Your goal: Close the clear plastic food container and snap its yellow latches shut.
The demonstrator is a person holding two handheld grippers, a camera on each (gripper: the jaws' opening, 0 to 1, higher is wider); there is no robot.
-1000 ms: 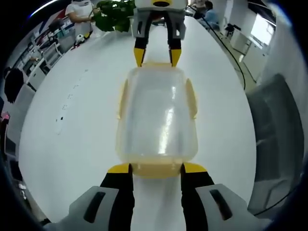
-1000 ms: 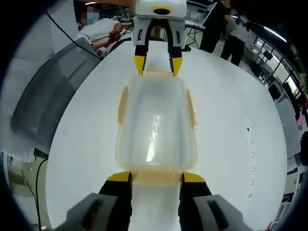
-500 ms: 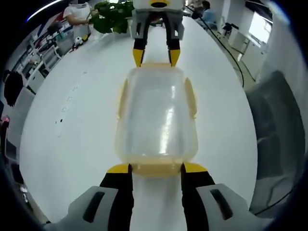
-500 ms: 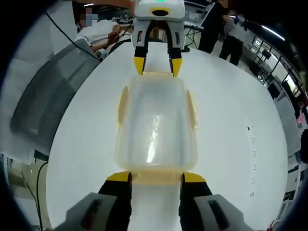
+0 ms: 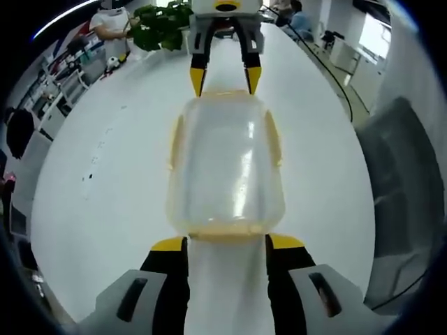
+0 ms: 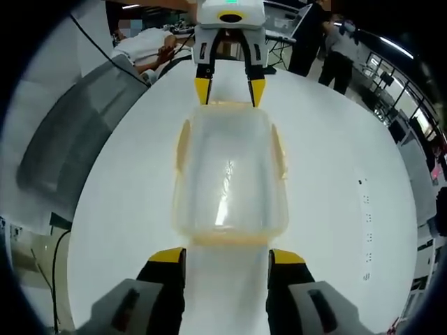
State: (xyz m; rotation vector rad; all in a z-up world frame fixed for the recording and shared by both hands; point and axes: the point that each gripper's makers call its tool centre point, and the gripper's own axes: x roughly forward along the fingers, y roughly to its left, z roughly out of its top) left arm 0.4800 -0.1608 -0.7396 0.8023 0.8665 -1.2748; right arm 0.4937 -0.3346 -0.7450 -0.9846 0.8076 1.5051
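A clear plastic food container (image 5: 225, 164) (image 6: 229, 171) with its lid on lies lengthwise on the white round table (image 5: 105, 209), between two grippers that face each other. Yellow latches (image 5: 174, 143) (image 6: 278, 150) run along its long sides, and a yellow strip (image 5: 227, 236) edges its near end. My left gripper (image 5: 227, 244) is open, its yellow tips just short of the near end and touching nothing. My right gripper (image 6: 227, 256) is open too, a little back from the opposite end. Each gripper appears at the container's far end in the other's view: the right gripper (image 5: 224, 80) and the left gripper (image 6: 229, 91).
A grey chair (image 5: 398, 181) (image 6: 70, 139) stands close beside the table. A green plant (image 5: 164, 24) and people stand beyond the far edge. Small dark marks (image 5: 91, 164) (image 6: 363, 202) dot the tabletop. A cable (image 5: 335, 70) runs past the table's edge.
Both grippers have drawn back slightly from the container's ends, so the yellow end strips no longer sit between the jaw tips. The container has stayed in place.
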